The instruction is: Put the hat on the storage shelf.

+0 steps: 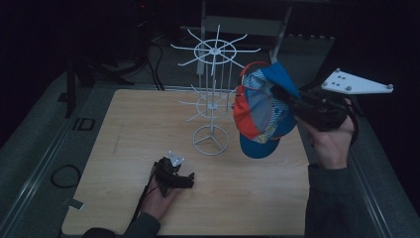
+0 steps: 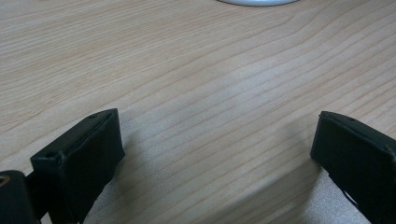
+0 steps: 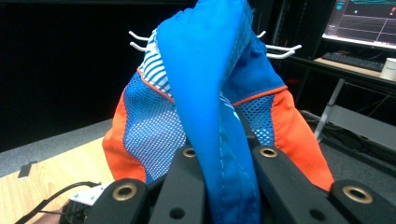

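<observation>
Your right hand-held gripper (image 1: 289, 101) clamped on the blue fabric of the blue-and-orange mesh cap (image 1: 262, 111), cap lifted above the desk (image 1: 124, 124), just beside the white wire display rack (image 1: 213, 94), your left hand-held gripper (image 1: 190, 178) resting low on the desk, jaws apart, well away from the cap.

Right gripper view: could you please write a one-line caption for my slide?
The right gripper shut on the blue fabric of a blue-and-orange mesh cap, white rack prongs behind it.
</observation>
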Demonstrator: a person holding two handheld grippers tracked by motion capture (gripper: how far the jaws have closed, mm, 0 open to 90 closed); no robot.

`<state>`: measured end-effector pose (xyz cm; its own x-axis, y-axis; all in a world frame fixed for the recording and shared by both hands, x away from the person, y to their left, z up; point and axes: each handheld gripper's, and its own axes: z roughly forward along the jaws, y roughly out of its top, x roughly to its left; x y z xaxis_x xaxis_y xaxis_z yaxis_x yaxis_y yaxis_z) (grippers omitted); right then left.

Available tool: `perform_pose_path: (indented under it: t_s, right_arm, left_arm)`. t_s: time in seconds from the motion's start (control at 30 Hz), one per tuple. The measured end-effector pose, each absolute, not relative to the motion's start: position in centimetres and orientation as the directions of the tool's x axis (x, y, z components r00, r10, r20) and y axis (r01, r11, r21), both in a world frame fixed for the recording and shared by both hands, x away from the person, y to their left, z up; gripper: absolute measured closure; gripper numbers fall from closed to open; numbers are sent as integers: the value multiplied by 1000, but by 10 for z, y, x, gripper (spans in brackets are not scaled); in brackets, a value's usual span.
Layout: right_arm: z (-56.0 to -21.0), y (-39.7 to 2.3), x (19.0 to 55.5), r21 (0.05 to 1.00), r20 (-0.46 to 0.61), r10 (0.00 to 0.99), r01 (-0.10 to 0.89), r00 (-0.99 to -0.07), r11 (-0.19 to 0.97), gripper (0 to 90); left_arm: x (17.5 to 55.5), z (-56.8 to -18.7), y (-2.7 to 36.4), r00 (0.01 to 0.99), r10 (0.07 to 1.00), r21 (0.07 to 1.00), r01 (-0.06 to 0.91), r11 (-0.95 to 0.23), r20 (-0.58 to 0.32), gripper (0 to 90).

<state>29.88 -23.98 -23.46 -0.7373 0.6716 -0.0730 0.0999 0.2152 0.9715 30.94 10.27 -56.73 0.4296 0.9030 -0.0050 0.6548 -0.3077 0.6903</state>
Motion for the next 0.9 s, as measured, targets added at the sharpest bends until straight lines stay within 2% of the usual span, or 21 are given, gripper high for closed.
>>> perform_pose_path:
  t_s: [0.37, 0.53, 0.73, 0.9]
  right_arm:
    - [-242, -225, 312, 962, -76, 663, 121, -745, 246, 878]
    - [-246, -223, 322, 967, -33, 651, 140, -758, 212, 877]
    - [-259, -219, 334, 957, 0, 642, 185, -767, 222, 865]
    - [-266, -214, 339, 942, -2, 639, 213, -769, 260, 803]
  left_arm:
    - [309, -567, 103, 429, 903, 692, 654, -307, -5, 26]
    - [309, -568, 103, 429, 904, 692, 654, -306, -6, 26]
    - [310, -568, 103, 429, 903, 692, 653, -308, -3, 26]
    - [309, -567, 103, 430, 903, 690, 655, -309, -4, 26]
